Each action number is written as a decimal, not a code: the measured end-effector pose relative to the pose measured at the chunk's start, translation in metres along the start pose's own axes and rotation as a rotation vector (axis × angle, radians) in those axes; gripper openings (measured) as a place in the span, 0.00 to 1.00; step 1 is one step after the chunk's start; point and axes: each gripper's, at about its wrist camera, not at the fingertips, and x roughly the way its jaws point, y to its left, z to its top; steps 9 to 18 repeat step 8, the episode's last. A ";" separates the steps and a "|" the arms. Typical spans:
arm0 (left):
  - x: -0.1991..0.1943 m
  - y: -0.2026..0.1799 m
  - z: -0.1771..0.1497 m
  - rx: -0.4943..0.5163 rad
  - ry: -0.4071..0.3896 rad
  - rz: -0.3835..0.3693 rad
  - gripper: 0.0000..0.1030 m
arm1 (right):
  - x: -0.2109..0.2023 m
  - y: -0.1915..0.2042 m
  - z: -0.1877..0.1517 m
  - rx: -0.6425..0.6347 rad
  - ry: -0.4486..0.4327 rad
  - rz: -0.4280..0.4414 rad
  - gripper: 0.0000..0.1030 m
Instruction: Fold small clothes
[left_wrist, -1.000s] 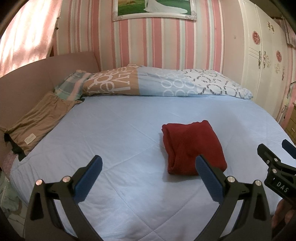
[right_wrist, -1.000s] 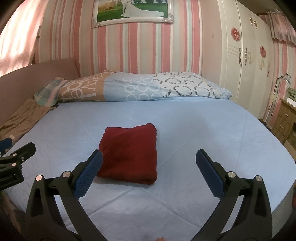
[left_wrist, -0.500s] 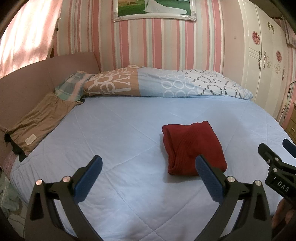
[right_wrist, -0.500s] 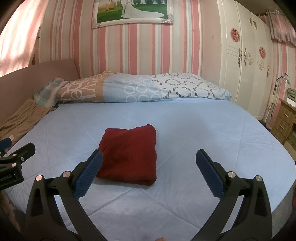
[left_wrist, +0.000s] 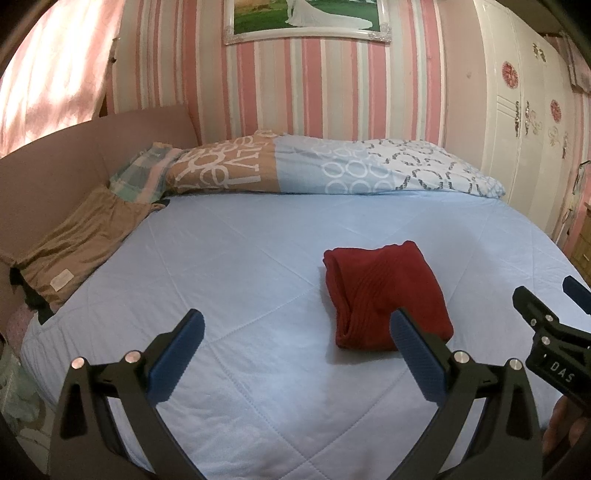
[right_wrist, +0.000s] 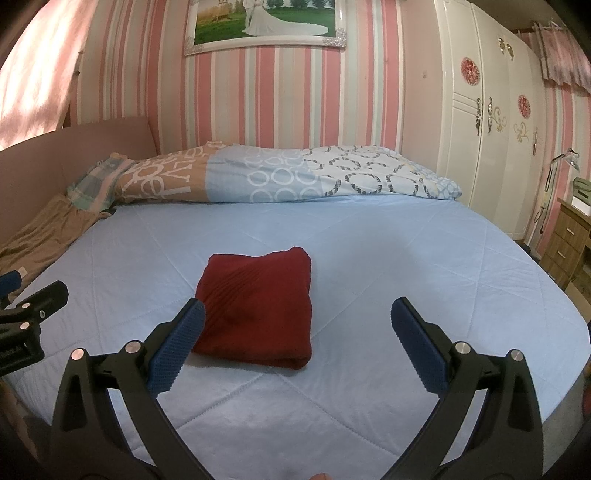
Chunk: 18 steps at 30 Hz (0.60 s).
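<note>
A folded red garment (left_wrist: 388, 291) lies near the middle of the blue bed (left_wrist: 240, 266), toward its front edge. The left gripper (left_wrist: 295, 354) hovers spread wide and empty with the garment beyond its right finger; the right gripper (right_wrist: 297, 347), equally agape and empty, has it behind its left finger.

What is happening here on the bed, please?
A person holds a two-finger gripper in each hand over a bed with a light blue bedspread. A dark red garment lies on it already folded into a compact square. The left gripper and the right gripper are both open, hang above the bedspread and touch nothing. A tan garment lies at the bed's left edge.
</note>
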 end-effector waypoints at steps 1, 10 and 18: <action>-0.001 0.000 0.001 0.002 -0.003 0.002 0.98 | 0.000 0.000 0.000 -0.001 0.001 -0.001 0.97; -0.002 0.001 0.004 0.008 -0.006 0.004 0.98 | 0.002 -0.002 -0.001 -0.004 0.003 -0.001 0.97; -0.002 0.001 0.004 0.008 -0.006 0.004 0.98 | 0.002 -0.002 -0.001 -0.004 0.003 -0.001 0.97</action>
